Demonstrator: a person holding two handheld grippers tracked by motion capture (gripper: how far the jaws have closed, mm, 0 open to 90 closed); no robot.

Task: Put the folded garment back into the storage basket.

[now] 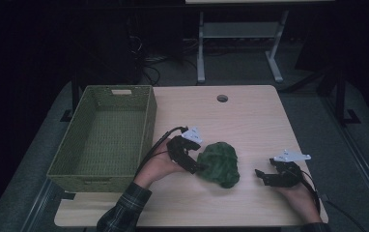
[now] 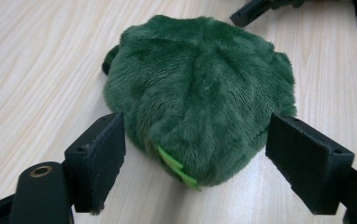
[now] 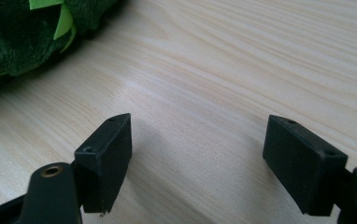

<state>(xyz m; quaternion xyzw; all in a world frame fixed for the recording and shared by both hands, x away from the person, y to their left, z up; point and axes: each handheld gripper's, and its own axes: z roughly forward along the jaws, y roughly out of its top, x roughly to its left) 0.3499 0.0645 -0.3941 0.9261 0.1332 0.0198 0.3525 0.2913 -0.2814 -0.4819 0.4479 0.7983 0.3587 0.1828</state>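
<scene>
Green plush toy point(image 2: 200, 93) on worktop point(image 1: 250, 125): soft, light, compressible; grasp across its body; both hand-held grippers stand released, holding nothing.

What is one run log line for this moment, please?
left claw: open, around green plush toy | right claw: open, empty | basket: empty

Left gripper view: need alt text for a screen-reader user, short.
A dark green plush toy lies on a light wooden table, seen close up from the left gripper, whose two black jaws stand open on either side of the toy's near edge without pressing it. Small bright green tags stick out of that edge, and the tip of the other gripper shows at the top.
</scene>
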